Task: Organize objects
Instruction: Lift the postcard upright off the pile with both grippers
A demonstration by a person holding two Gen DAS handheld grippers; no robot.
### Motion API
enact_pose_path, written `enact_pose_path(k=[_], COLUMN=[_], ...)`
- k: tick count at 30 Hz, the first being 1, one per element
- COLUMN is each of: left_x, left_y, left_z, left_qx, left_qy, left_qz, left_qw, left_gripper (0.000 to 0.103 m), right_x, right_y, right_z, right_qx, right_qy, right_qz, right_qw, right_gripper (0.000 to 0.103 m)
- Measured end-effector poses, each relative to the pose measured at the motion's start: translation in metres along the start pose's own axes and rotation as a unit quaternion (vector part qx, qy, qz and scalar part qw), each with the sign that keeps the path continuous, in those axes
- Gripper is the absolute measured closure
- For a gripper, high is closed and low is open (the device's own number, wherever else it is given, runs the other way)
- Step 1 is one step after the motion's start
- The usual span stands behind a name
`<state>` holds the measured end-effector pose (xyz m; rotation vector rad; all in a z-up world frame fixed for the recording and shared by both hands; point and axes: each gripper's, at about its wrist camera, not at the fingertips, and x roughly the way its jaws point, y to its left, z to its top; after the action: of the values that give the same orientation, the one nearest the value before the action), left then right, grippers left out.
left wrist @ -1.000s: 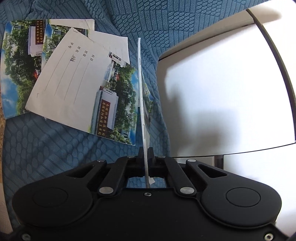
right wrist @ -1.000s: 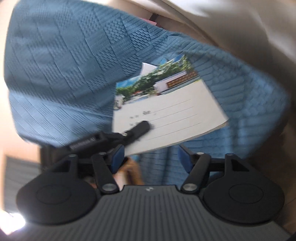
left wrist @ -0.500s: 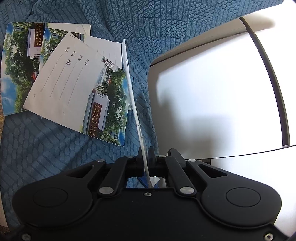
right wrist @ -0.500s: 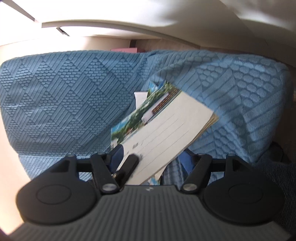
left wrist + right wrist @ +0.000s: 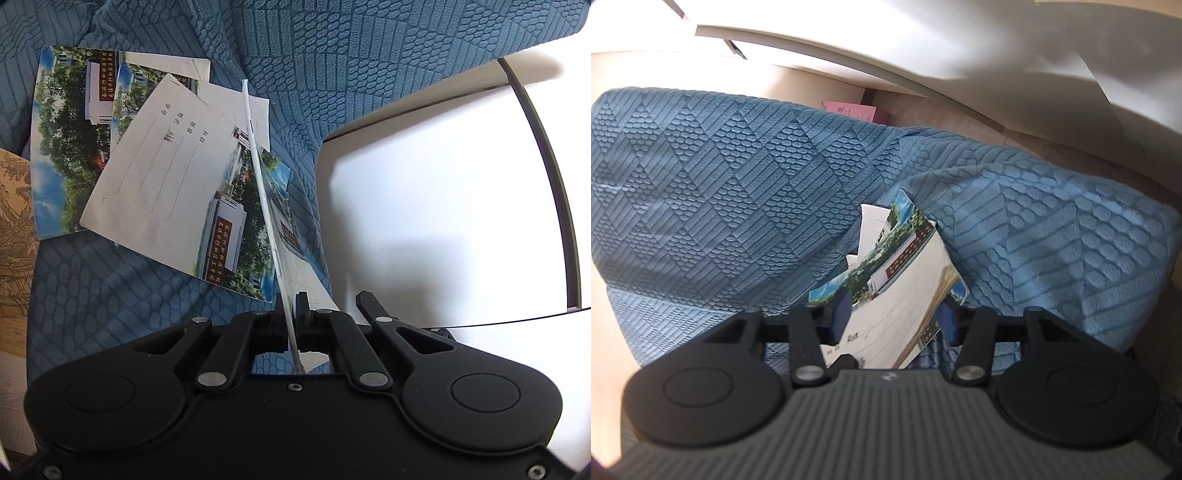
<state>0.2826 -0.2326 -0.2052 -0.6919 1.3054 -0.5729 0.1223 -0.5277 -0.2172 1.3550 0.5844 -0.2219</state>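
Mid-gathering: left hand-held gripper [image 5: 291, 314] pinches one card [image 5: 258, 177] edge-on beside the card pile [image 5: 147, 155]; right hand-held gripper [image 5: 892, 314] is closing around that pile, needs a square squeeze next.

The left gripper [image 5: 290, 310] tilts downward, its black fingers [image 5: 303, 306] clamped together on the edge of a thin white paper booklet [image 5: 264, 192] standing between them. The right gripper [image 5: 892, 314], also angled down, is closing its blue-padded fingers [image 5: 843, 314] around a photo-printed white booklet [image 5: 897, 306] lying between them.
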Motion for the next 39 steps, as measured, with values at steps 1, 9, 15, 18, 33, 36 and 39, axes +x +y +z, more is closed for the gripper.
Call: enact_pose_path(k=[1, 9, 15, 18, 33, 36, 39], left_x=[0.000, -0.002, -0.014, -0.025, -0.085, -0.093, -0.104], left_y=[0.001, 0.006, 0.003, 0.003, 0.013, 0.014, 0.012], left_z=[0.000, 0.000, -0.006, -0.010, -0.034, -0.037, -0.038], left_qx=[0.000, -0.003, -0.004, -0.006, 0.001, 0.001, 0.001], left_qy=[-0.001, -0.003, -0.004, -0.006, -0.016, -0.015, -0.016], left_qz=[0.002, 0.011, 0.006, 0.001, -0.011, -0.013, -0.016], left_qw=[1.0000, 0.9999, 1.0000, 1.0000, 0.9998, 0.9998, 0.9997], left_gripper=[0.101, 0.101, 0.101, 0.100, 0.098, 0.098, 0.098], right_x=[0.002, 0.010, -0.002, -0.013, -0.043, -0.050, -0.058], right_y=[0.000, 0.006, 0.022, 0.031, 0.062, 0.068, 0.078], right_z=[0.000, -0.002, -0.011, -0.018, -0.066, -0.074, -0.080], right_qx=[-0.006, -0.049, -0.087, -0.107, -0.164, -0.175, -0.188], right_qy=[-0.002, -0.004, -0.013, -0.016, -0.033, -0.039, -0.046], right_qz=[-0.005, -0.054, -0.056, -0.053, -0.041, -0.039, -0.035], right_qw=[1.000, 0.997, 0.995, 0.993, 0.985, 0.983, 0.980], right_gripper=[0.058, 0.093, 0.095, 0.095, 0.095, 0.095, 0.095])
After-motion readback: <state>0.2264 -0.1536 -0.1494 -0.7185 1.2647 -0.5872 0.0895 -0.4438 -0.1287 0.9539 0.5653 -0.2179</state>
